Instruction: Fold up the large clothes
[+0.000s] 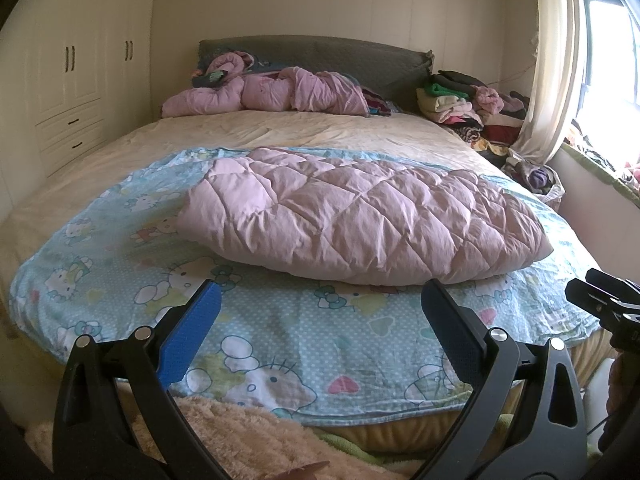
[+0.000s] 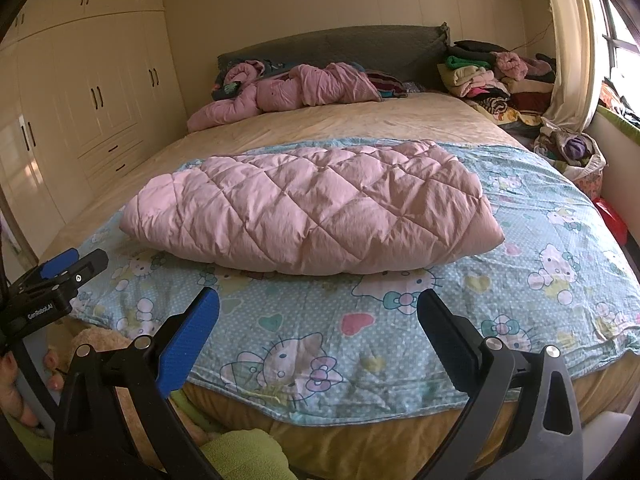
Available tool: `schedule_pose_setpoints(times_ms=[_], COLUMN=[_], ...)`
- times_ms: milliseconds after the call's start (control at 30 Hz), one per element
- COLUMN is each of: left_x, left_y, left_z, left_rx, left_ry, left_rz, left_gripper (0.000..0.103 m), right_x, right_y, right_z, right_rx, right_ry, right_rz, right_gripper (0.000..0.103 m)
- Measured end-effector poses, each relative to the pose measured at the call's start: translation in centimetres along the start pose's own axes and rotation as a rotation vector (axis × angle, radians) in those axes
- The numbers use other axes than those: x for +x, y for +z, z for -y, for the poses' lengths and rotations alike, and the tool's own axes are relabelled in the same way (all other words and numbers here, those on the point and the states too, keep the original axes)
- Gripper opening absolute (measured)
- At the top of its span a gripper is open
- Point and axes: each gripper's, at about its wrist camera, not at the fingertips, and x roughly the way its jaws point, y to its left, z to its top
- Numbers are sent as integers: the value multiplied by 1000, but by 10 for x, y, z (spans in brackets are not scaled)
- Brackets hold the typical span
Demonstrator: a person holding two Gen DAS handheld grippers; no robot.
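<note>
A pink quilted garment [image 1: 360,212] [image 2: 312,208] lies folded into a thick oblong on a light-blue cartoon-cat sheet [image 1: 288,332] [image 2: 320,340] that covers the near end of the bed. My left gripper [image 1: 320,300] hovers open over the sheet's near edge, short of the garment, with nothing between its blue pads. My right gripper [image 2: 318,304] is open too, equally short of the garment and holding nothing. The right gripper's tip [image 1: 600,300] shows at the right edge of the left wrist view. The left gripper [image 2: 60,276] shows at the left edge of the right wrist view.
Crumpled pink bedding [image 1: 272,88] [image 2: 288,88] lies against the grey headboard [image 2: 332,46]. A heap of clothes [image 1: 472,108] [image 2: 496,76] sits at the far right beside a curtain [image 1: 552,60]. White wardrobes [image 2: 80,92] line the left wall. A fluffy beige blanket [image 1: 224,432] lies below the bed's near edge.
</note>
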Motion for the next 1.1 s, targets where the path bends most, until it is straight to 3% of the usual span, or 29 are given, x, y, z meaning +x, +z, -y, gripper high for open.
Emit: schedule_pose_setpoints(times_ms=[1100], left_x=[0], left_y=[0], left_z=[-2], left_rx=[2], left_ry=[-1], left_rz=[-1], left_gripper=[94], right_x=[0], right_y=[-1], right_z=[-1], right_rx=[0], right_ry=[1], right_rz=[0], right_gripper=[99])
